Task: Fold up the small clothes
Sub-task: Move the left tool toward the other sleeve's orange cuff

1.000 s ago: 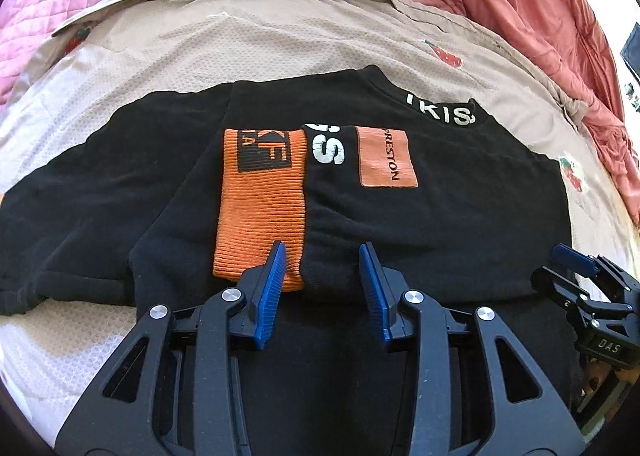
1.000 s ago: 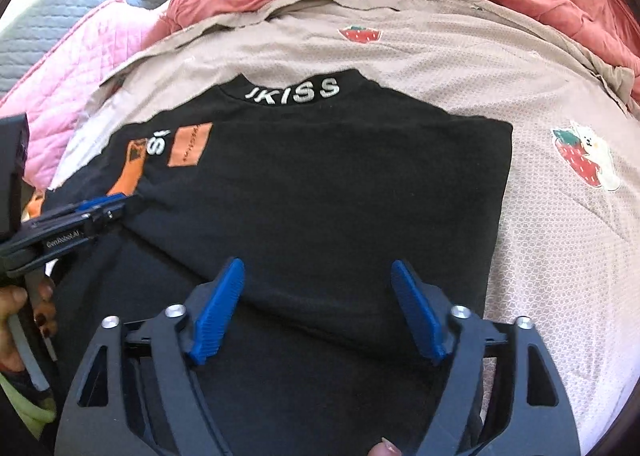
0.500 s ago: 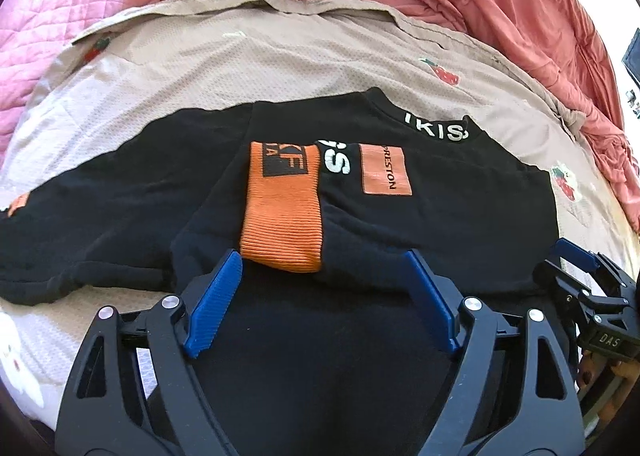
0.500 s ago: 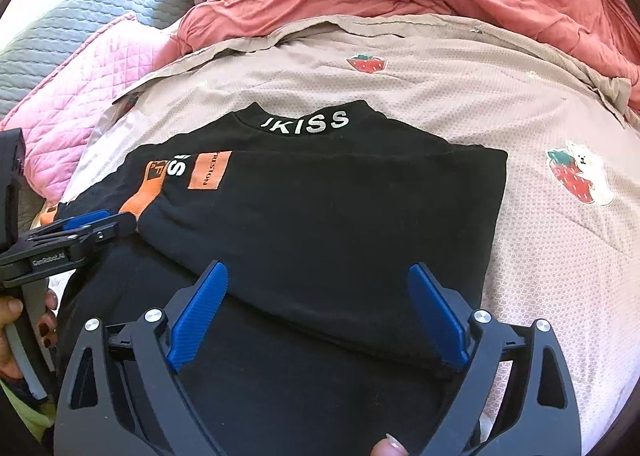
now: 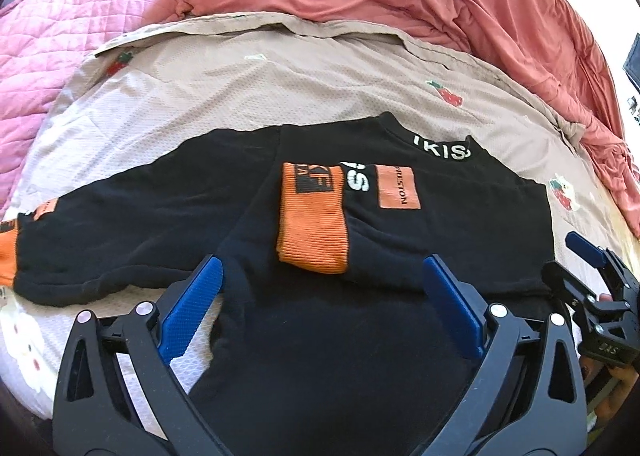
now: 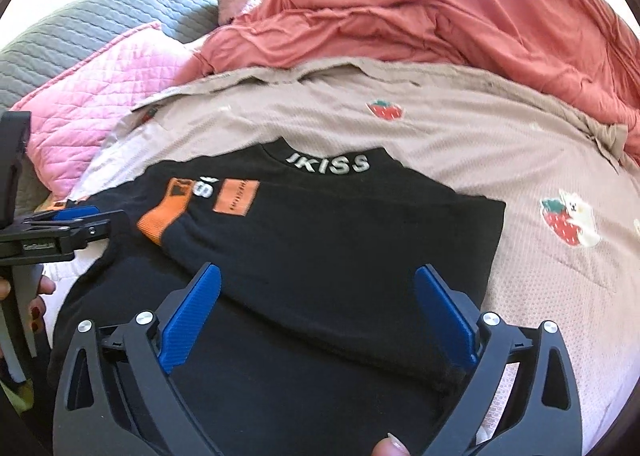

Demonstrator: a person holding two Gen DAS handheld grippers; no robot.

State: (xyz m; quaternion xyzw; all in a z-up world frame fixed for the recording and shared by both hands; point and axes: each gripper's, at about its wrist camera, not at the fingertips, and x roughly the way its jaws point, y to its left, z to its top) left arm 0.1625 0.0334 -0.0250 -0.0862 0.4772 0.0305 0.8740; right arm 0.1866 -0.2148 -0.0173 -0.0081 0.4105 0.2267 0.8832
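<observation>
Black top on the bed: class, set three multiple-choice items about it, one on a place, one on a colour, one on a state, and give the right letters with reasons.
1. Where does the orange cuff of the folded-in sleeve lie?
A. On the body of the black top
B. On the pink quilt
C. Hanging off the bed

2. What colour is the lettering on the collar?
A. Orange
B. White
C. Blue

3. How does the left tool stand?
A. Shut on the cuff
B. Shut on the collar
C. Open, holding nothing

Answers:
1 A: the cuff rests across the top's chest, beside the orange patch.
2 B: the collar letters are white on black.
3 C: its blue pads are wide apart, having just been opening, with no cloth pinched between them.
</observation>
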